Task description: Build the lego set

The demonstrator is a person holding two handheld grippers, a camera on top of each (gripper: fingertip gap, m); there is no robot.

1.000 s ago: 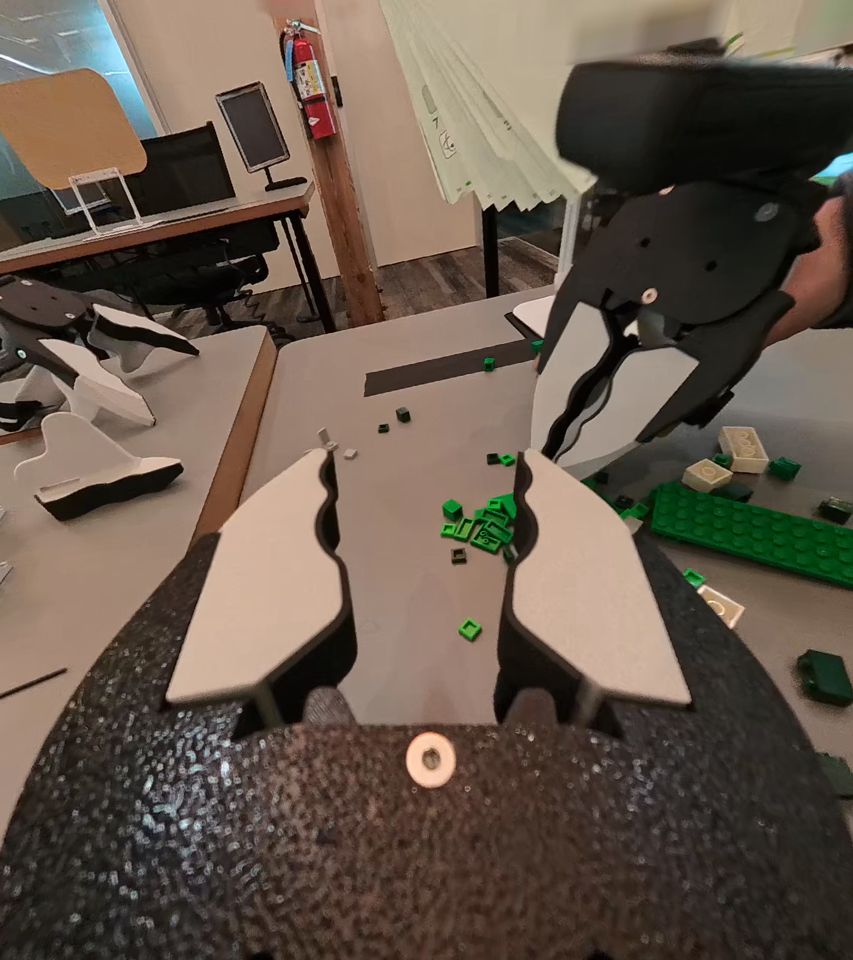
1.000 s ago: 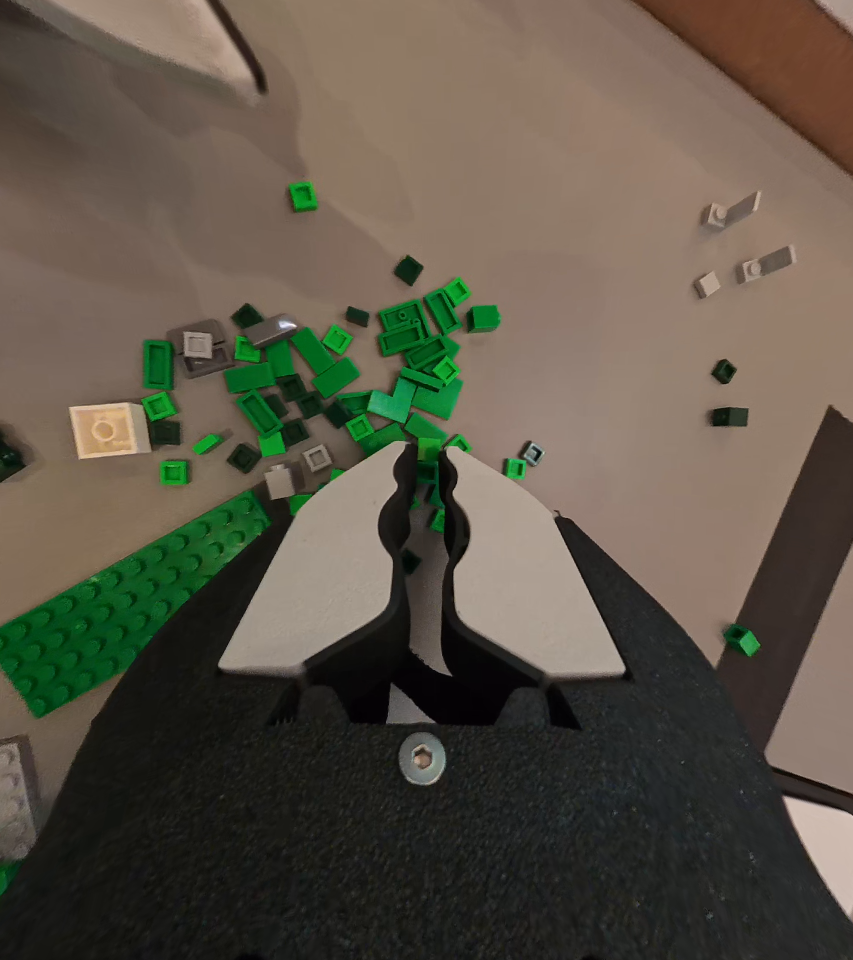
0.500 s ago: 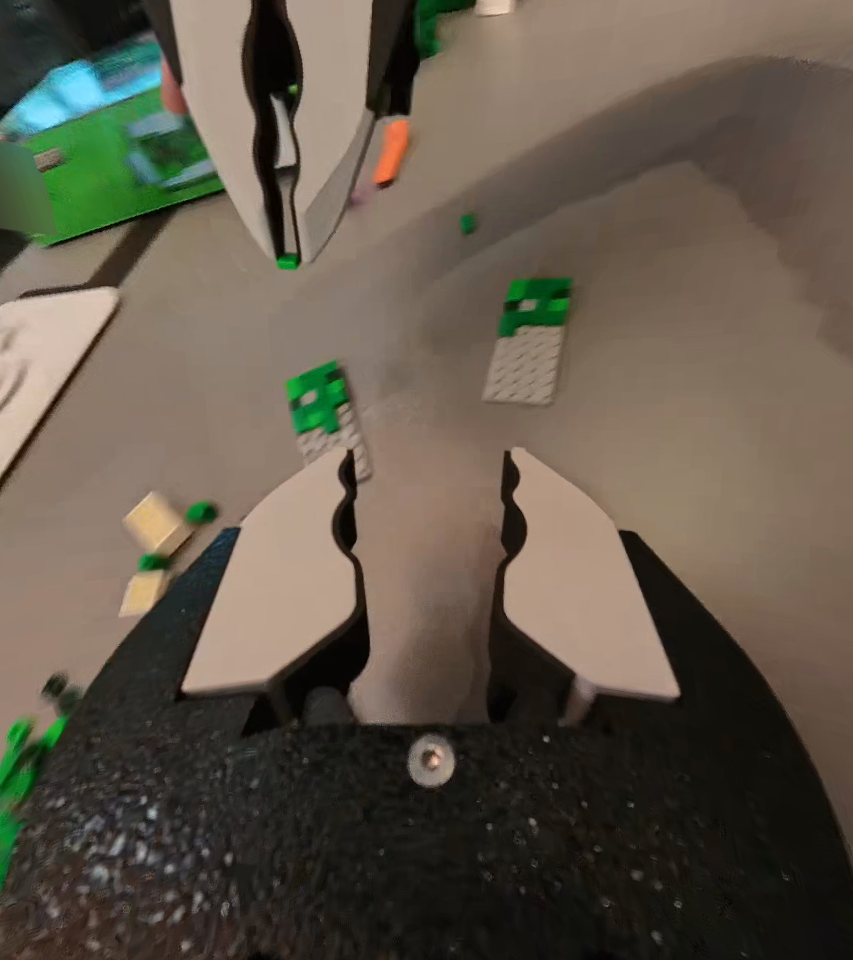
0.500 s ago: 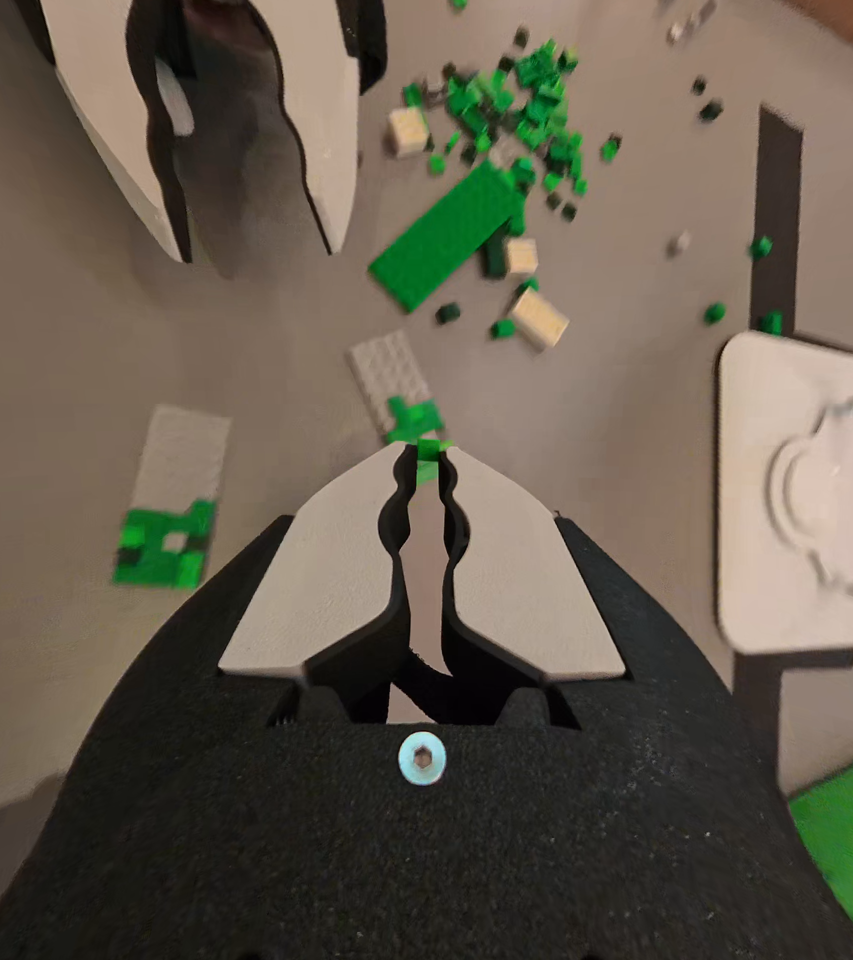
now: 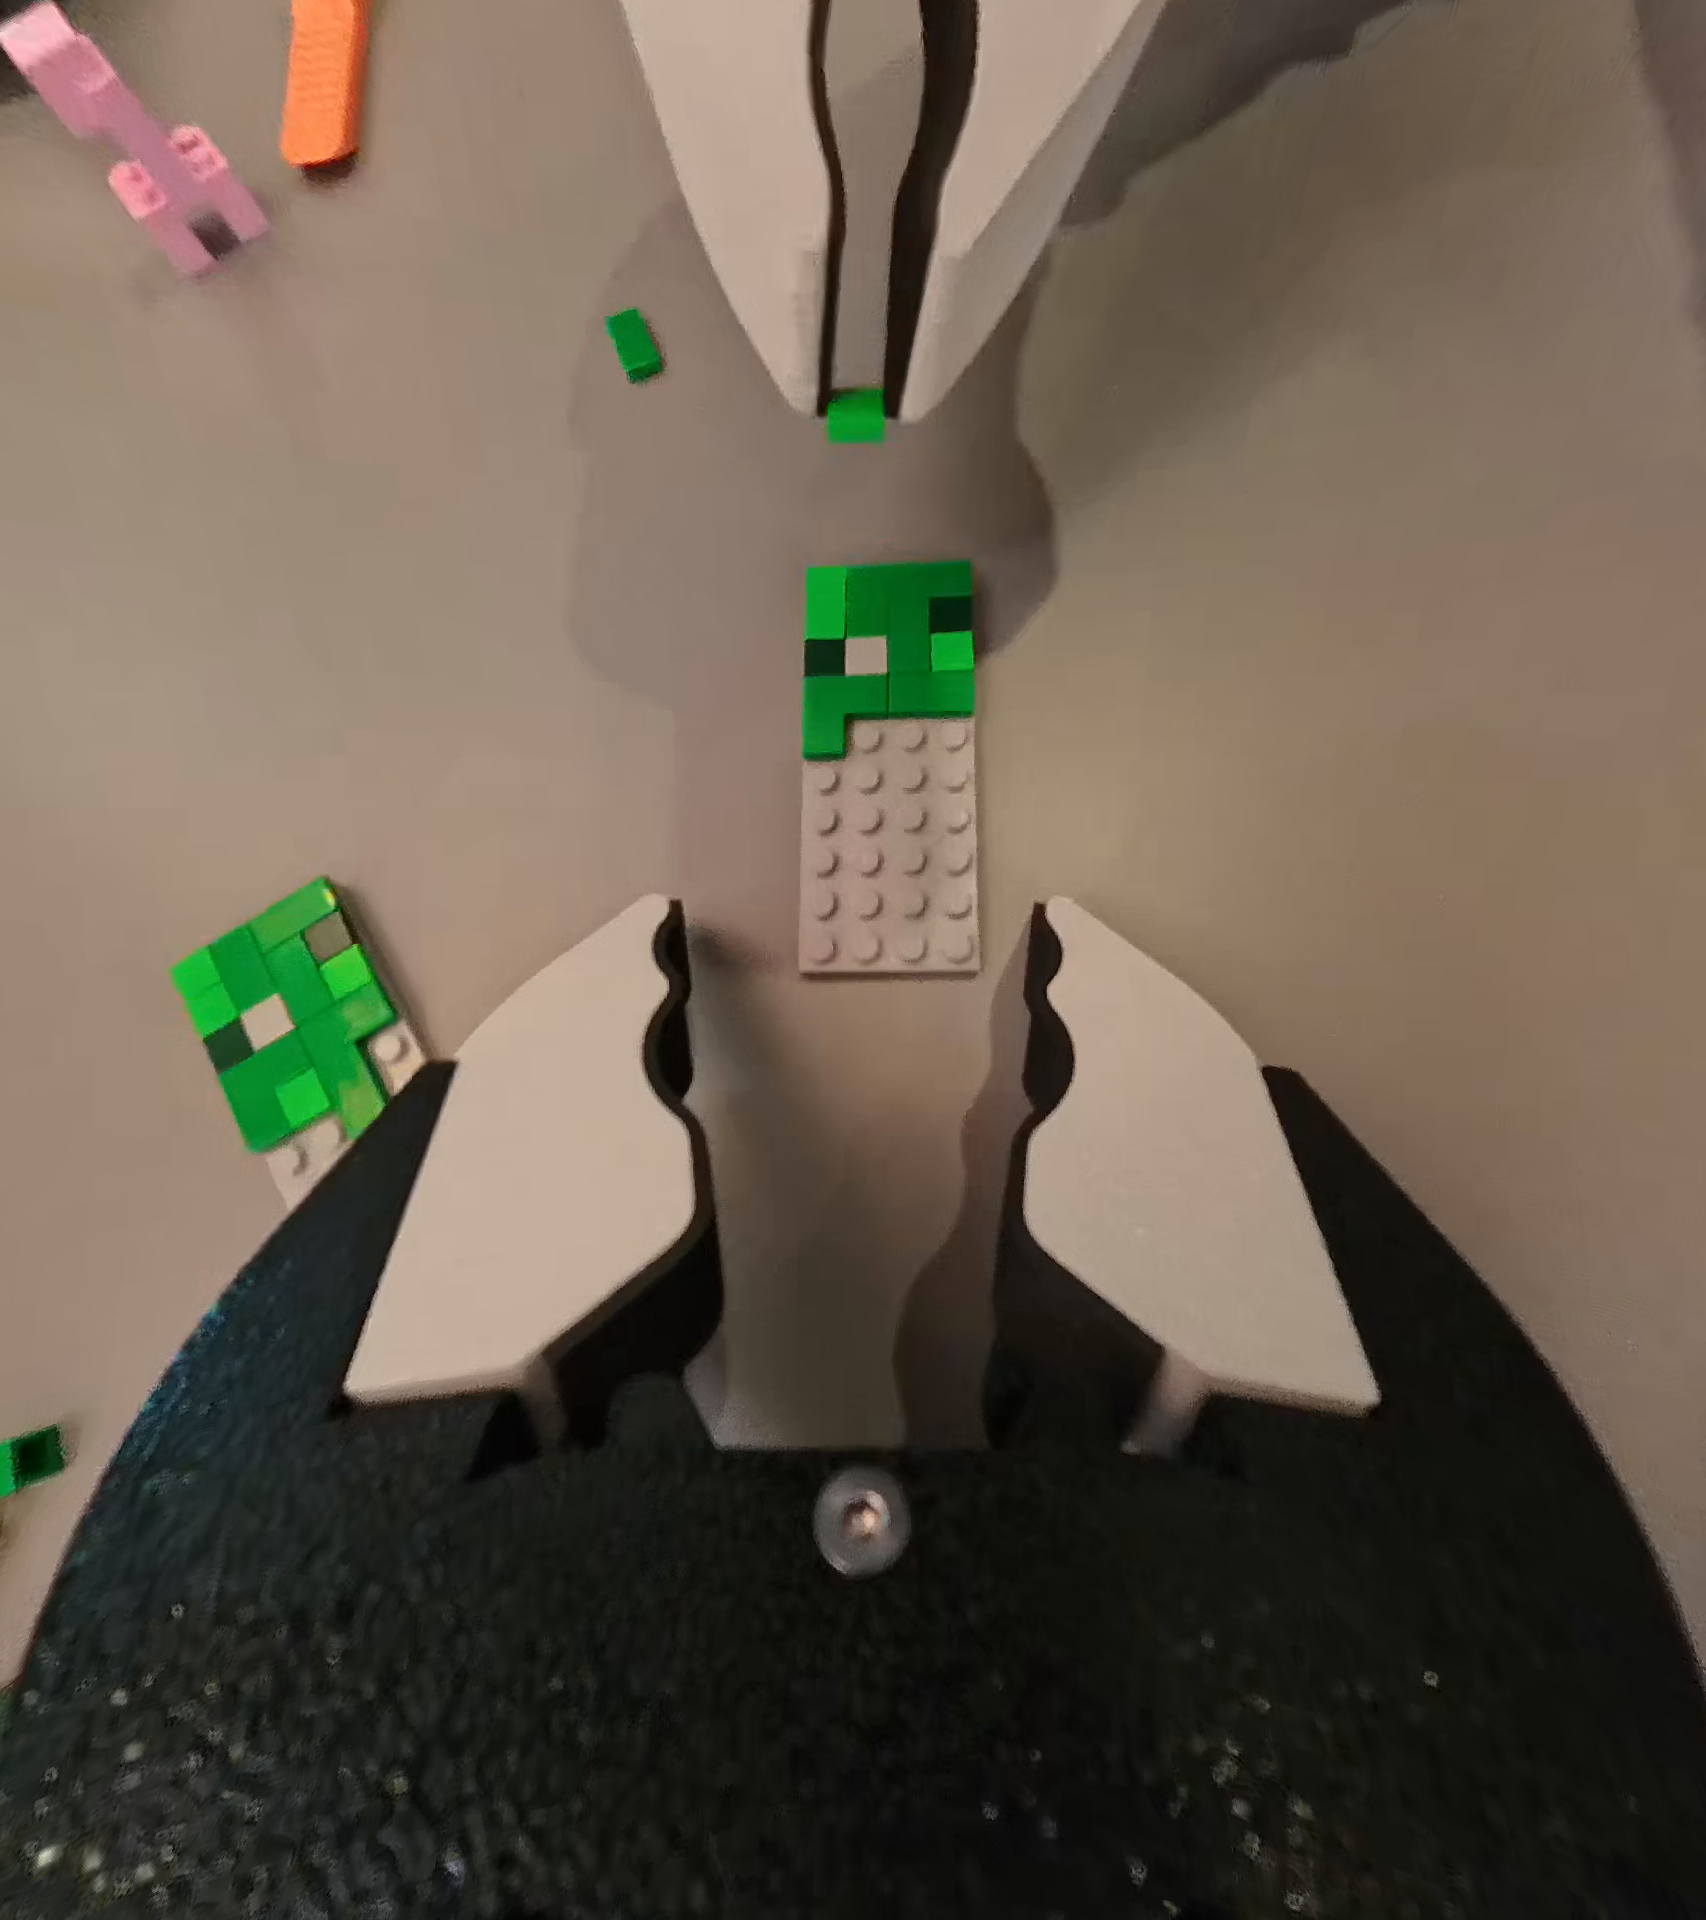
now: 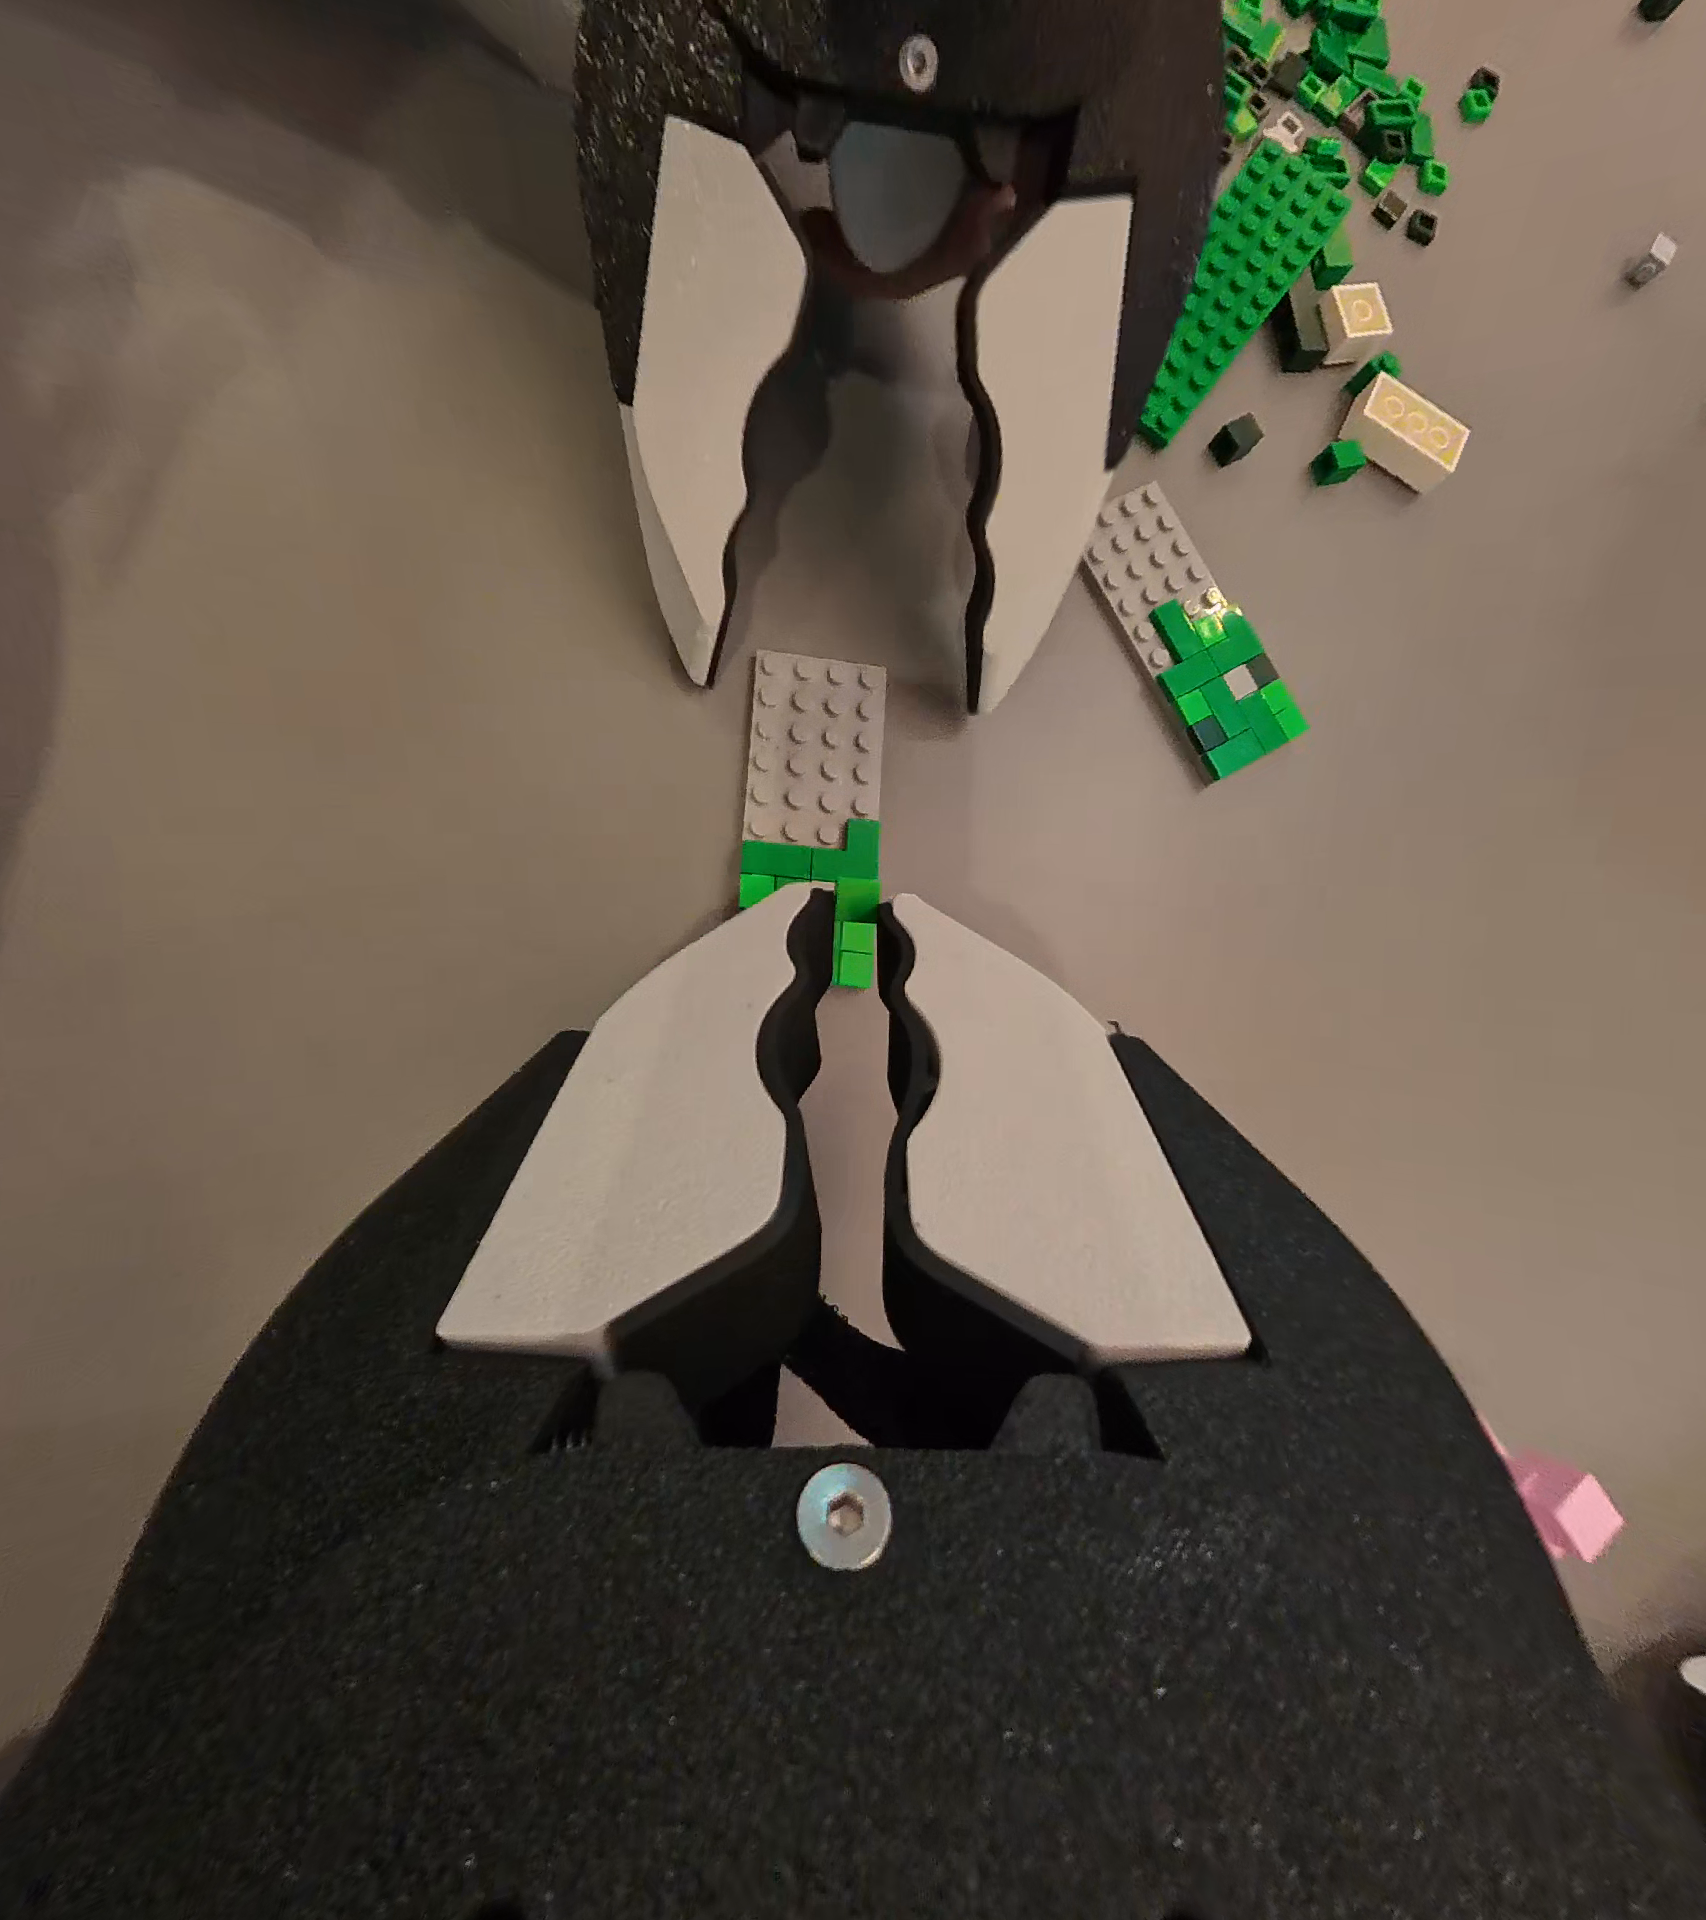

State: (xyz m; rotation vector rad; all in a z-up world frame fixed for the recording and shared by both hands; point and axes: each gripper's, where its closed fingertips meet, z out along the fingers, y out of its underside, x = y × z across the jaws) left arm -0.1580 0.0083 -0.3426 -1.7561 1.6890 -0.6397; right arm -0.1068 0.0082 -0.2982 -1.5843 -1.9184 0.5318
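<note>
The right claw (image 5: pixel 857 400) pinches a small green tile (image 5: pixel 855 416) above the grey plate (image 5: pixel 890 862) on the desk (image 5: pixel 1348 727); the left claw (image 5: pixel 854 935) hangs spread at the plate's near end. A second plate (image 5: pixel 288 1029) lies left, with nothing between.

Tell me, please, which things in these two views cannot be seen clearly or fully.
- Second grey plate, left wrist view: its near end is hidden behind the left tool.
- Centre grey plate, right wrist view: its green end is partly covered by the right tool.
- Small green piece: studs too small to tell.
- Pink build, right wrist view: mostly hidden by the tool body.
</note>
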